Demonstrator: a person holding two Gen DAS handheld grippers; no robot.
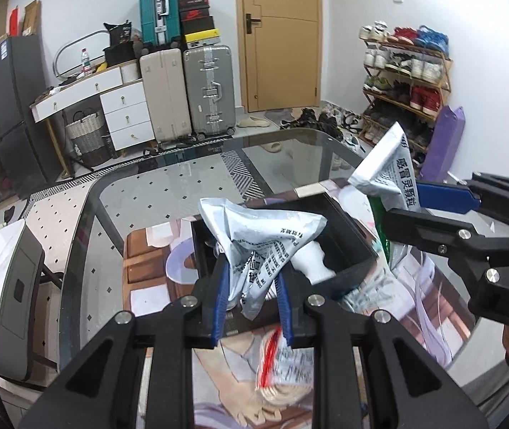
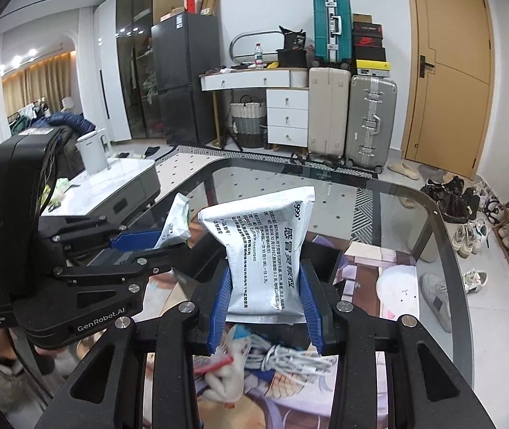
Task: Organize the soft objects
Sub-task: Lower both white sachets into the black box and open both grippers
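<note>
While both your grippers hang over the glass table (image 2: 444,236), each one has a silver sachet pinched in it. Largest first: the glass table carries a printed anime mat (image 1: 154,246) lying across its near part, with a black open box (image 1: 354,246) sitting on the mat toward the table's middle. A white object (image 1: 320,264) rests inside the box at its near wall; can't tell what it is.

Your left gripper (image 1: 252,293) is squeezed nearly fully closed, blue pads (image 1: 220,300) crushing a crumpled silver sachet (image 1: 258,236) that stands up between them, over the box's near-left corner and clear of the mat. Your right gripper (image 2: 267,295) is closed on a flatter silver sachet with black Chinese print (image 2: 261,246), gripped by its lower sides, upright and lifted off the table; the jaws stand a bit wider than the left ones because the packet fills them. In the left wrist view that same right gripper (image 1: 410,202) comes in from the right edge, its sachet tilted above the box's far-right corner.

Below the right gripper, a coiled white cable (image 2: 290,357) lies on the mat near the table's near edge, a small red-tipped item (image 2: 218,361) just beside it. Under the left gripper, a clear packet with a red strip (image 1: 283,361) lies on the mat.
</note>
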